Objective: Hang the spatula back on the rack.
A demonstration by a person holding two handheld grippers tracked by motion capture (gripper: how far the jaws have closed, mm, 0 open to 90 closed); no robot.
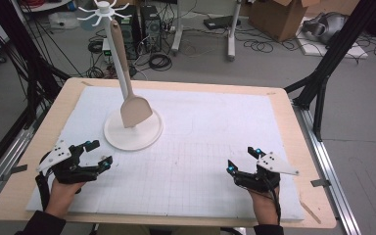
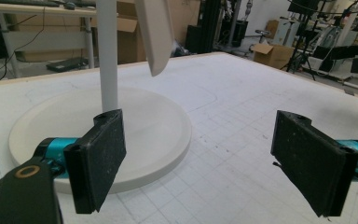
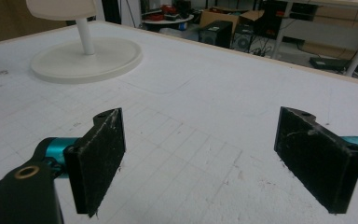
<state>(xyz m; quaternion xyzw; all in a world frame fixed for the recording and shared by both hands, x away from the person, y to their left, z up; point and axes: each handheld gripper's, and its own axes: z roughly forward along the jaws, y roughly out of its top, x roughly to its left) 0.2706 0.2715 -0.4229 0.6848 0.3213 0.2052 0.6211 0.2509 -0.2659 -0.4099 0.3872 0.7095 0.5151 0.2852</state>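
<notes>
A white rack stands on a round base (image 1: pixel 149 132) at the left middle of the mat, its pole (image 1: pixel 113 44) rising to a ring of hooks (image 1: pixel 104 11). A beige spatula (image 1: pixel 132 105) hangs from a hook, blade down just above the base. My left gripper (image 1: pixel 99 153) is open near the table's front left, a short way before the base (image 2: pixel 168 121); the pole (image 2: pixel 106 56) and spatula blade (image 2: pixel 154 32) rise ahead of its jaws. At the front right, my right gripper (image 1: pixel 241 159) is open with nothing between its jaws; the base (image 3: pixel 88 58) lies far off.
A white gridded mat (image 1: pixel 210 127) covers most of the wooden table (image 1: pixel 293 122). Black frame posts (image 1: pixel 323 73) stand beside the table's right and left edges. Cardboard boxes (image 1: pixel 279 17), cables and computer towers sit on the floor beyond the far edge.
</notes>
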